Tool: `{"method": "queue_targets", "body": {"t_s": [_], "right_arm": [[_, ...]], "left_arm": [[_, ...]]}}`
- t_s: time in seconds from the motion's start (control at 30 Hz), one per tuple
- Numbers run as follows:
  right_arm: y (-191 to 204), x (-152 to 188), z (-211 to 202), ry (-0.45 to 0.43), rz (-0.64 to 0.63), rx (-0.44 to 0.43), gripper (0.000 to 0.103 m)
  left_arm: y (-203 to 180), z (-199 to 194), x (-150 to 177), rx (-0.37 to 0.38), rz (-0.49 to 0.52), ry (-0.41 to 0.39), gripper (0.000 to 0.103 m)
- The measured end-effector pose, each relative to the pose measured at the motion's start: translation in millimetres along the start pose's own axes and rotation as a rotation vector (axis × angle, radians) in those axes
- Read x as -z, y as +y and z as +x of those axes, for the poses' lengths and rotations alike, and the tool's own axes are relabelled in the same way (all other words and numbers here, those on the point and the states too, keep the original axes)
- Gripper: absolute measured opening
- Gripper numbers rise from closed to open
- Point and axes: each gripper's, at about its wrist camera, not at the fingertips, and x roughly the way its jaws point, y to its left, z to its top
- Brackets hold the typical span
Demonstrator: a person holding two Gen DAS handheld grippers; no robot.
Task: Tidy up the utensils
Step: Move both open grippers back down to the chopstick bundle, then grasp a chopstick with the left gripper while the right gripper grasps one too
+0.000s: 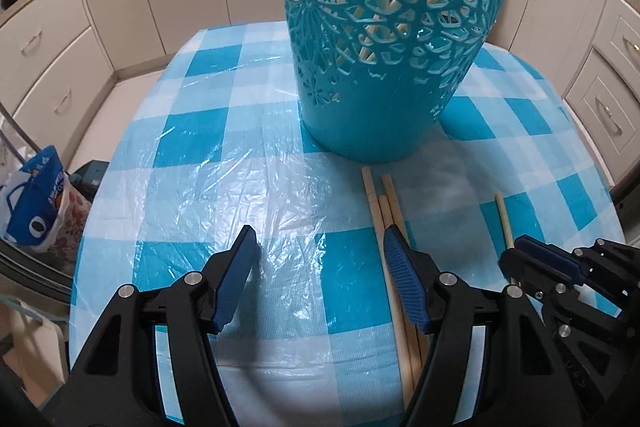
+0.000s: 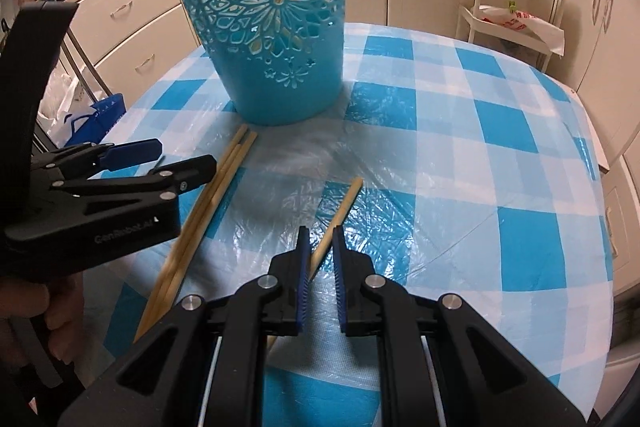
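A teal cut-out basket (image 1: 392, 47) (image 2: 272, 39) stands upright on the blue-checked table (image 1: 192, 131) (image 2: 500, 131). Three wooden chopsticks (image 1: 376, 211) (image 2: 224, 179) lie side by side in front of it. My left gripper (image 1: 320, 239) (image 2: 186, 155) is open just above the cloth, its right finger over those three, with nothing between the pads. A single chopstick (image 1: 503, 219) (image 2: 344, 203) lies apart to the right. My right gripper (image 2: 321, 229) (image 1: 520, 247) is shut on it near its middle, the stick crossing the narrow gap at a slant.
A clear plastic sheet covers the cloth. Cabinets (image 1: 52, 39) ring the table. A blue-and-white bag (image 1: 36, 203) sits off the table's left edge. A white trolley (image 2: 516, 15) with bags stands behind the far right. A hand (image 2: 60, 319) holds the left gripper's handle.
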Motion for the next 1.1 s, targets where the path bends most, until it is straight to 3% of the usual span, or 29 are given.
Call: {"method": "queue_targets", "body": {"t_s": [0.2, 0.37, 0.6, 0.67, 0.73, 0.9, 1.0, 1.1], "right_arm": [[1, -2, 1, -0.001, 0.003, -0.004, 0.013], [15, -7, 6, 0.006, -0.102, -0.03, 0.011], [2, -11, 7, 0.032, -0.052, -0.027, 0.011], [10, -10, 7, 0.034, -0.098, -0.027, 0.011], [17, -10, 7, 0.04, -0.136, -0.053, 0.009], [22, -11, 5, 0.053, -0.164, -0.069, 0.009], [20, -10, 6, 0.064, -0.147, -0.053, 0.016], [21, -8, 6, 0.057, -0.143, -0.041, 0.017]], "left_arm": [[-8, 4, 0, -0.007, 0.029, 0.002, 0.054], [-2, 1, -2, 0.042, 0.039, -0.001, 0.021], [4, 6, -10, 0.076, 0.043, 0.02, 0.018], [5, 6, -8, 0.09, 0.04, 0.015, 0.008], [7, 4, -5, 0.102, 0.038, 0.016, 0.005], [6, -1, 6, 0.083, 0.061, 0.019, 0.005], [5, -1, 6, 0.071, 0.061, 0.02, 0.005], [4, 0, 5, 0.066, 0.061, 0.015, 0.006]]}}
